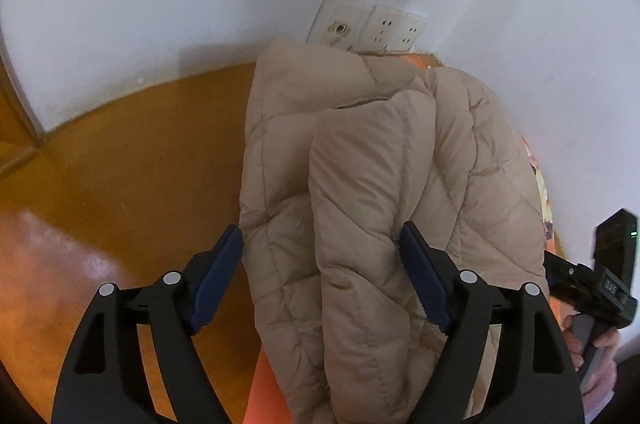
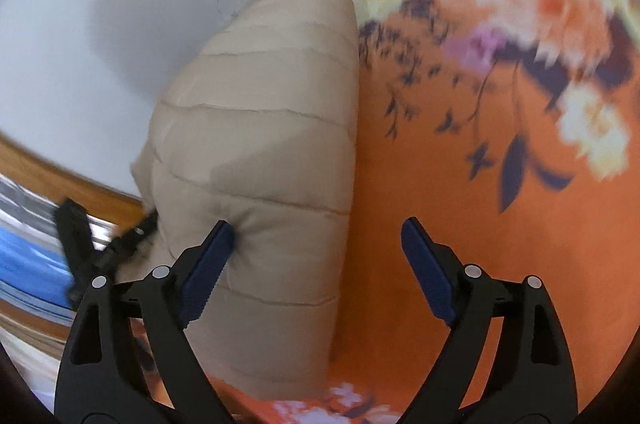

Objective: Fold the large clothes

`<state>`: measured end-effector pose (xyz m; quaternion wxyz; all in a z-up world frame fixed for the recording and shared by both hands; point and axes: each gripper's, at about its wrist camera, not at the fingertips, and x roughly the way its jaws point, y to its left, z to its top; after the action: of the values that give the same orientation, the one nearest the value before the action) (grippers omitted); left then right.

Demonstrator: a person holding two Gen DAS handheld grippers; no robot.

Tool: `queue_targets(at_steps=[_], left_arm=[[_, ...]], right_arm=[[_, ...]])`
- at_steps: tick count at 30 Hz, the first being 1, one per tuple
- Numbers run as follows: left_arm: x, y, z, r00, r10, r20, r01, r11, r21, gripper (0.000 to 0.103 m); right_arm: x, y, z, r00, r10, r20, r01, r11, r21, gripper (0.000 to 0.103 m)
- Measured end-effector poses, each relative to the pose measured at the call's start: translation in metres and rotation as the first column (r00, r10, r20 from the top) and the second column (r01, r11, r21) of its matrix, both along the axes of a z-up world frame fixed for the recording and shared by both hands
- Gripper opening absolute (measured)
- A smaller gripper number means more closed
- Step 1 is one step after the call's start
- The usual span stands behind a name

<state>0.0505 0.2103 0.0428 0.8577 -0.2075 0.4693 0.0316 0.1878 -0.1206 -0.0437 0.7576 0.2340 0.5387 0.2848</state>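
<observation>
Folded jacket (image 1: 360, 184) blocked the wall corner; wooden floor (image 1: 140, 152) left of it lay open, orange bedspread (image 2: 460, 184) right.

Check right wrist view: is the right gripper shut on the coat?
No, the right gripper stands open, one finger touching the coat, the other over the orange sheet.

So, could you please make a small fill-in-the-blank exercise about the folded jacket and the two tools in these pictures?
1. The quilted jacket is ____ in colour.
2. It lies on an orange bed cover printed with ____.
3. On the white wall behind the jacket there are power ____.
4. The left tool and the right tool both have their jaws ____.

Missing words: beige; flowers; sockets; open
</observation>
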Motion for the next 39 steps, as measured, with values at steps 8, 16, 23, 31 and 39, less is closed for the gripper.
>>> queue_targets(at_steps=[8,16,23,31,39], left_arm=[[0.014,0.017,-0.021,0.999,-0.032,-0.028,0.025,0.975,-0.219,0.064],[0.022,0.029,-0.028,0.994,-0.085,0.063,0.105,0.882,-0.46,0.037],[0.055,-0.027,0.007,0.962,-0.211,0.175,0.269,0.845,-0.463,0.031],[0.095,-0.134,0.008,0.937,-0.316,0.149,0.349,0.864,-0.362,0.03],[0.075,-0.165,-0.034,0.963,-0.268,0.038,0.27,0.946,-0.18,0.039]], right_arm=[[0.01,0.014,-0.03,0.992,0.066,-0.11,-0.038,0.97,0.239,0.089],[-0.017,0.02,0.009,0.999,0.038,0.034,-0.046,0.963,0.266,0.057],[-0.048,-0.026,0.075,0.974,-0.051,0.22,-0.007,0.967,0.255,0.053],[-0.058,-0.111,0.1,0.951,-0.12,0.284,0.108,0.993,0.056,0.056],[-0.065,-0.137,0.029,0.984,-0.111,0.141,0.122,0.99,-0.074,0.073]])
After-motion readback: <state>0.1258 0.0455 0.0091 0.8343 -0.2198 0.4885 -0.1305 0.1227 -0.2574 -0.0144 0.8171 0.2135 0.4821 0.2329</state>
